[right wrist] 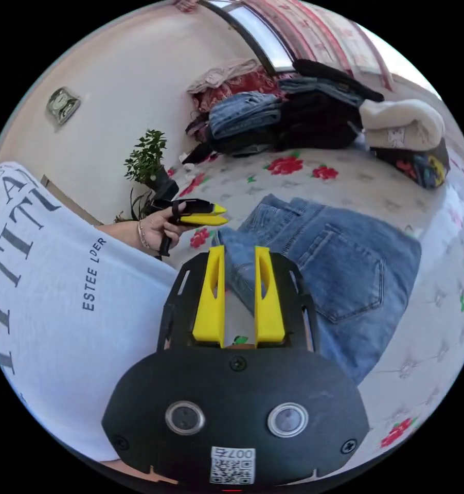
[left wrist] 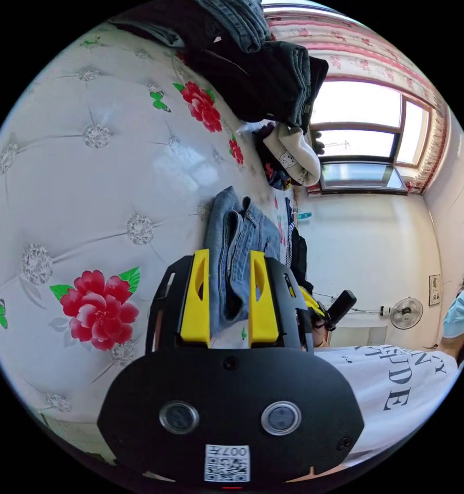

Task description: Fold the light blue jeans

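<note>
Denim in light blue, the jeans (right wrist: 340, 267) lie folded on the flowered bed cover (left wrist: 103, 180), near the bed edge by the person. Left gripper (left wrist: 229, 257) holds its yellow fingers (left wrist: 197, 298) apart on either side of a fold without pressing it. Right gripper (right wrist: 238, 254) hovers above the jeans' end, fingers narrow, holding nothing. Clothes pile (right wrist: 293, 121) sits at the far edge.
</note>
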